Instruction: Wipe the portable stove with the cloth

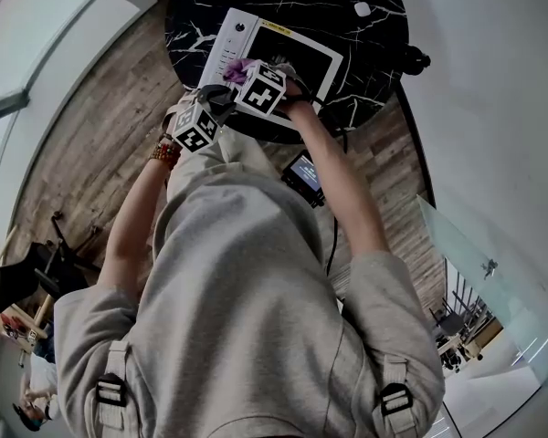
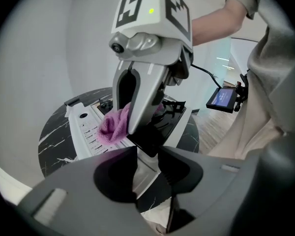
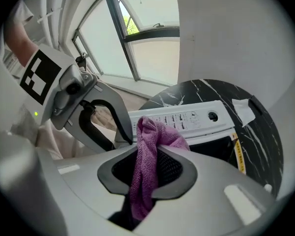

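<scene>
Fingers [image 3: 172,168] of the right gripper [image 3: 147,150] clamp the fluffy purple terry cloth [image 3: 155,134], bunched over the control strip of the white portable stove [image 3: 196,118] on the round black marble surface [image 3: 206,90]. Those of the left gripper [image 2: 146,156] stand slightly apart, empty. Light and limp (it droops), the cloth likely wants a mid-bunch grip. Its tail runs out of sight, and whether it touches the stove is unclear.

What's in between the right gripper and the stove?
The purple cloth. The right gripper pinches it, and its bunched end pokes out toward the portable stove. The right gripper view shows this.
</scene>
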Action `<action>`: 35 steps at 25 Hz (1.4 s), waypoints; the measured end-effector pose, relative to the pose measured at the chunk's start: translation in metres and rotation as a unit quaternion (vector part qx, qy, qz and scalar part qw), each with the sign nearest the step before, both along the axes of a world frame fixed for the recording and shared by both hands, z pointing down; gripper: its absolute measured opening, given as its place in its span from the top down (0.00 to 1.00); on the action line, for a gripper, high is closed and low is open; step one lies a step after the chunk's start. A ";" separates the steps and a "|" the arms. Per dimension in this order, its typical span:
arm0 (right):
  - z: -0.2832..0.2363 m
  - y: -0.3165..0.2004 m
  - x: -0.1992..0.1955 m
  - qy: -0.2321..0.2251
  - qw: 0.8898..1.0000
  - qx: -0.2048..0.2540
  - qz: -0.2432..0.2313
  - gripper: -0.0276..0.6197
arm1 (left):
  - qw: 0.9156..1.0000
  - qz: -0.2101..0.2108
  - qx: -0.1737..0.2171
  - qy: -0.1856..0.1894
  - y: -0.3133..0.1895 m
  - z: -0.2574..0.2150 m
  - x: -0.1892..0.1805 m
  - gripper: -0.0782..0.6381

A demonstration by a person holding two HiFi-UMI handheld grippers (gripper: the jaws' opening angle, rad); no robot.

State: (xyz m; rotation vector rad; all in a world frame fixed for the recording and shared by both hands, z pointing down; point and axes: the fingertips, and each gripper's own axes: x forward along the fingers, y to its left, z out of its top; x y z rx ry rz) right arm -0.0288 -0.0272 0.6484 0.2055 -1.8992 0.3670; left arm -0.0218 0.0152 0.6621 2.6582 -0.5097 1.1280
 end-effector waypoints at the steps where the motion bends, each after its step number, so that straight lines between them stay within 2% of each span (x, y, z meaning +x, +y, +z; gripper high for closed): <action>1: -0.001 0.004 -0.002 -0.006 1.000 -0.014 0.002 0.83 | 1.000 0.000 0.000 0.000 0.000 0.000 0.000 0.71; 4: 0.000 0.010 -0.004 -0.018 0.999 -0.051 0.005 0.83 | 1.000 0.002 -0.002 -0.001 0.000 0.000 0.000 0.71; 7: -0.001 0.013 -0.001 -0.029 0.995 -0.094 -0.020 0.82 | 1.000 0.001 -0.004 -0.001 0.000 0.000 0.001 0.71; 10: -0.014 0.007 0.005 -0.064 0.988 -0.136 -0.037 0.82 | 1.000 0.000 -0.011 0.001 0.001 0.000 0.003 0.71; 11: -0.019 -0.003 0.006 -0.078 0.989 -0.126 -0.027 0.82 | 1.000 0.000 -0.013 0.001 0.001 0.000 0.003 0.71; 13: -0.029 -0.039 0.009 -0.088 0.995 -0.054 0.009 0.82 | 1.000 0.000 -0.013 0.001 -0.001 0.000 0.002 0.71; 15: -0.034 -0.078 0.020 -0.054 0.996 0.060 0.028 0.82 | 1.000 0.000 -0.011 0.002 -0.002 0.000 0.001 0.72; 16: -0.030 -0.091 0.026 -0.025 0.994 0.108 0.019 0.82 | 1.000 0.000 -0.011 0.002 -0.002 0.000 0.001 0.72; 18: -0.014 -0.095 0.033 0.023 0.988 0.154 -0.019 0.82 | 1.000 0.001 -0.013 0.001 -0.001 0.001 0.001 0.72; 20: 0.000 -0.086 0.030 0.039 0.986 0.156 -0.037 0.82 | 1.000 0.001 -0.016 0.002 -0.001 0.001 0.001 0.72; 24: 0.004 -0.078 0.023 0.057 0.985 0.160 -0.038 0.82 | 1.000 0.003 -0.016 0.003 -0.001 0.000 0.001 0.72; 29: 0.004 -0.055 0.016 0.041 0.993 0.108 -0.036 0.82 | 1.000 0.003 -0.016 0.001 -0.001 0.001 0.001 0.72; 35: 0.003 -0.018 0.004 0.027 0.996 0.056 -0.064 0.82 | 1.000 0.004 -0.015 -0.001 -0.001 0.002 0.000 0.72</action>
